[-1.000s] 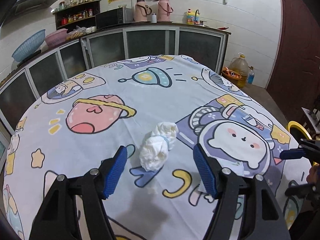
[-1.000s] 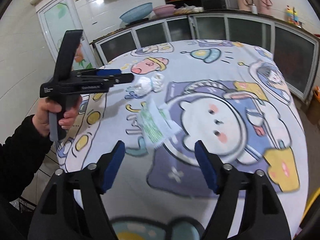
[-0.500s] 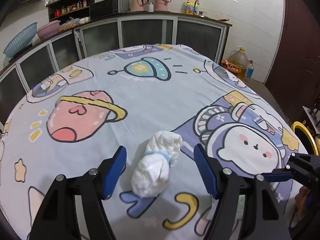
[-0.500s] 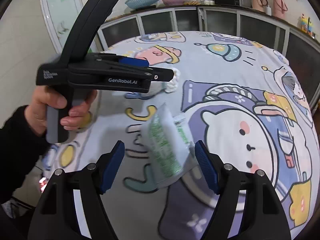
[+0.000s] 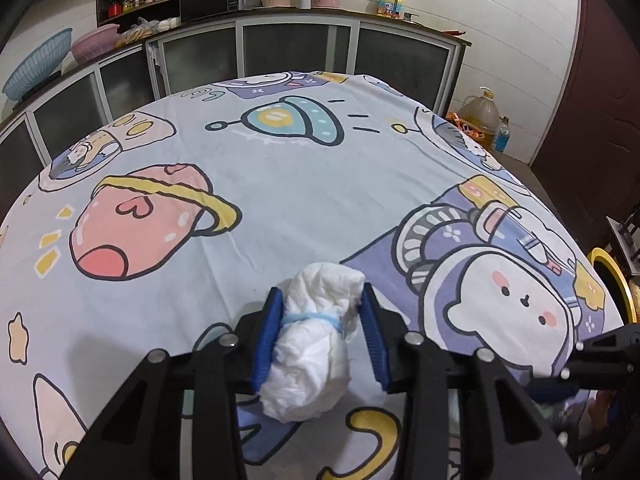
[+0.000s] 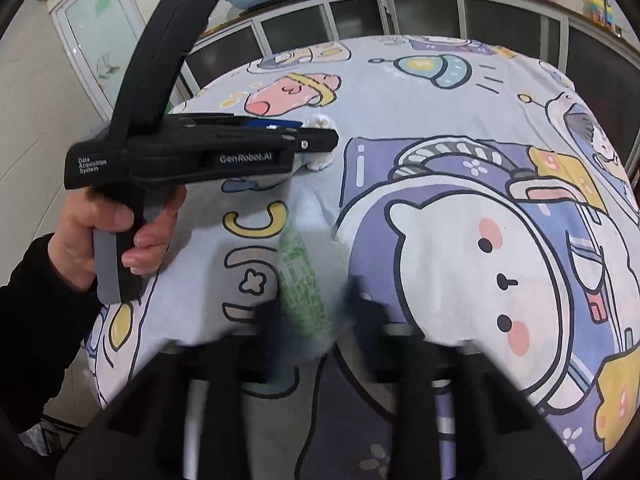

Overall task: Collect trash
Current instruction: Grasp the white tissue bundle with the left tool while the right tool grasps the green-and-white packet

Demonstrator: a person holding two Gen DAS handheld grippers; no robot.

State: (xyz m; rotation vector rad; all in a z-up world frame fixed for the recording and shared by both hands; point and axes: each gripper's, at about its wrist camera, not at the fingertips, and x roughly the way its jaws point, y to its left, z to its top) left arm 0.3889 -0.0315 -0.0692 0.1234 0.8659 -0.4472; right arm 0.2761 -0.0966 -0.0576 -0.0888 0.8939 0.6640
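Observation:
A crumpled white paper wad (image 5: 316, 336) tied with a blue band lies on the cartoon tablecloth (image 5: 280, 184). My left gripper (image 5: 322, 338) is shut on it, its blue pads pressing both sides. In the right wrist view the wad's tip (image 6: 320, 123) shows past the left gripper (image 6: 316, 145). A green-printed clear wrapper (image 6: 302, 280) sits between the blurred fingers of my right gripper (image 6: 314, 320), which are closing on it; the blur hides whether they grip it.
The round table's near edge (image 6: 132, 344) drops off at the lower left. Glass-door kitchen cabinets (image 5: 296, 52) stand behind the table. An oil jug (image 5: 480, 118) and a yellow-rimmed bin (image 5: 612, 280) are on the floor to the right.
My left gripper moved forward and closed on the white wad. My right gripper moved forward over the green wrapper and its fingers narrowed around it.

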